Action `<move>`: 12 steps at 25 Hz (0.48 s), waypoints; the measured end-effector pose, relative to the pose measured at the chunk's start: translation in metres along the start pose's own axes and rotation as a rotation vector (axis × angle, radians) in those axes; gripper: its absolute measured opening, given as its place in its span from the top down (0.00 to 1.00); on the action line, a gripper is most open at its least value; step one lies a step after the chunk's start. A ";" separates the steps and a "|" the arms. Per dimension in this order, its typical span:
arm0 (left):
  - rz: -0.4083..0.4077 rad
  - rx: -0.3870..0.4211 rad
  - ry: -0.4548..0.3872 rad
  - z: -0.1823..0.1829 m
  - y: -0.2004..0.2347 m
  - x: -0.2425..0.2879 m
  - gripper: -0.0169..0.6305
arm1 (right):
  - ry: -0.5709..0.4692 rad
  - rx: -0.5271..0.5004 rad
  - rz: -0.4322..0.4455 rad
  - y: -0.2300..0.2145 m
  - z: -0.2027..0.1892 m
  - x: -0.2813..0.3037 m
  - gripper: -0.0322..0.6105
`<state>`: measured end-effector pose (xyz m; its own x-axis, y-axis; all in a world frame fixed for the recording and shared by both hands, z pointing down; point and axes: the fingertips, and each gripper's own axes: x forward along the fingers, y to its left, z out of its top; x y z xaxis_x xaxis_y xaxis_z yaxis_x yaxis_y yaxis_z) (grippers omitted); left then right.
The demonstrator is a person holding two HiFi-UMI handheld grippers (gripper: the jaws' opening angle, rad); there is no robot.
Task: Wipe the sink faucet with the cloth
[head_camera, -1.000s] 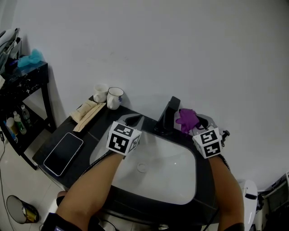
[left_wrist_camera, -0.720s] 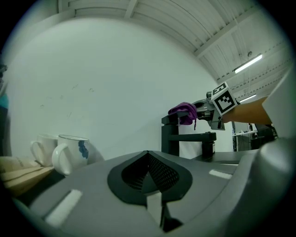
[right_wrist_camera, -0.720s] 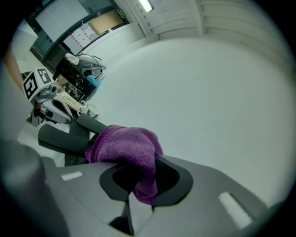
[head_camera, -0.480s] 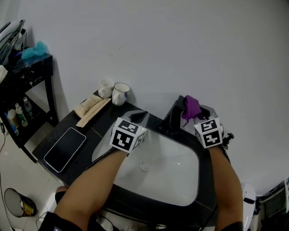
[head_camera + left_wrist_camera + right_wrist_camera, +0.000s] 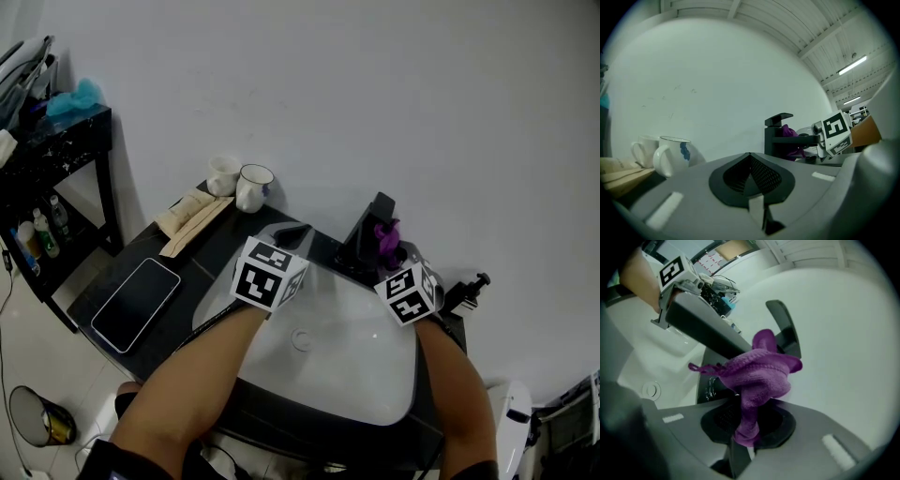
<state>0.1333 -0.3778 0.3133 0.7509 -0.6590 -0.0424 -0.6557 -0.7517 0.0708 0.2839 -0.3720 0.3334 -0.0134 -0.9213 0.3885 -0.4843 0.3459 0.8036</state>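
Note:
The black faucet (image 5: 367, 234) stands at the back rim of the white sink (image 5: 361, 375). My right gripper (image 5: 390, 255) is shut on a purple cloth (image 5: 386, 238), which lies bunched against the faucet's right side. In the right gripper view the purple cloth (image 5: 759, 371) rises from the jaws of my right gripper (image 5: 745, 423) and touches the faucet (image 5: 708, 337) where spout meets body. My left gripper (image 5: 292, 234) hovers over the sink's back left rim, shut and holding nothing. From the left gripper (image 5: 750, 174) view, the faucet (image 5: 780, 137) stands ahead with the cloth (image 5: 790, 132) behind it.
On the dark counter left of the sink lie a phone (image 5: 137, 304), pale packets (image 5: 192, 216) and two white mugs (image 5: 253, 187). A black shelf unit (image 5: 56, 150) stands far left, a small bin (image 5: 37, 424) on the floor. A black knob (image 5: 471, 289) sits right of the faucet.
My right gripper has moved left and down with the cloth, from the faucet's top to its right side. The left gripper has barely shifted.

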 end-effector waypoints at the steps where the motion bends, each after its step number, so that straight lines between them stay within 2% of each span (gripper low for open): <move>1: 0.000 0.000 0.000 0.000 0.000 0.000 0.95 | 0.007 -0.008 0.009 0.005 -0.002 0.001 0.84; 8: -0.003 0.003 -0.002 0.000 -0.001 0.000 0.95 | 0.037 -0.058 0.068 0.045 -0.021 0.004 0.84; 10: -0.004 0.006 -0.004 0.001 -0.001 0.000 0.95 | 0.017 -0.020 0.064 0.049 -0.019 -0.004 0.84; 12: -0.002 0.008 -0.003 0.002 0.000 0.000 0.95 | -0.018 0.065 0.069 0.054 -0.013 -0.016 0.84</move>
<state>0.1332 -0.3779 0.3115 0.7520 -0.6576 -0.0454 -0.6548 -0.7532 0.0632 0.2693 -0.3359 0.3763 -0.0647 -0.8989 0.4334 -0.5377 0.3973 0.7437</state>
